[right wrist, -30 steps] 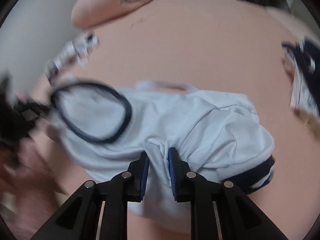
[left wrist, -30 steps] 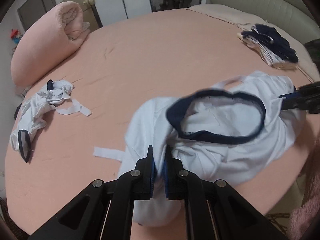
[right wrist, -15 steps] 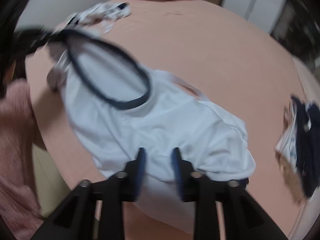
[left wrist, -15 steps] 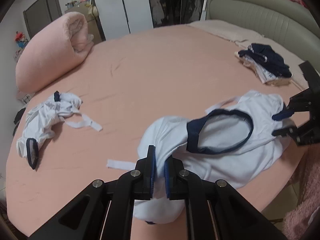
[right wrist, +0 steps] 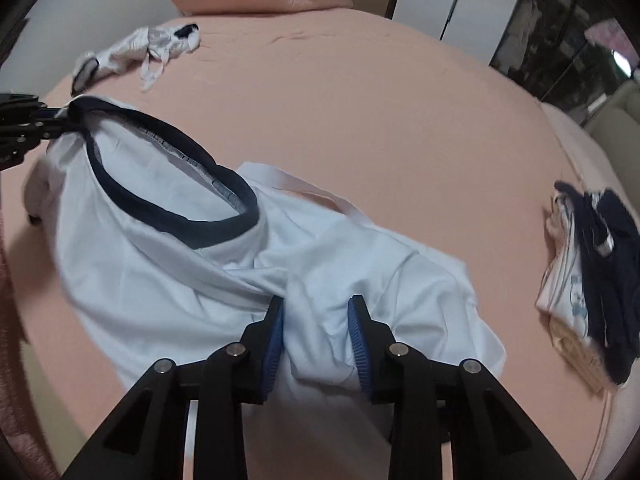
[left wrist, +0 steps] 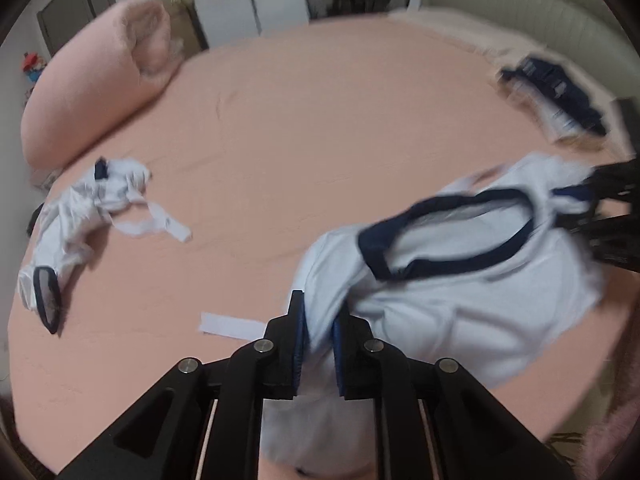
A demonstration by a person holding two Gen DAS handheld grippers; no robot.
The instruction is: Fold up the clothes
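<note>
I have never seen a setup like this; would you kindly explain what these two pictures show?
A person holds a two-finger gripper in each hand, each carrying a camera looking forward. One picture is from the left gripper, the other from the right gripper. Both hold one white garment with navy trim over a pink bed: the left jaws are shut on it; the right jaws have just been closing, with cloth bunched between them. On the bed lie a crumpled white garment, a folded pile and a rolled pink blanket.

White garment [right wrist: 168,280] with navy neckband [right wrist: 168,184], crumpled, spread on pink bed
</note>
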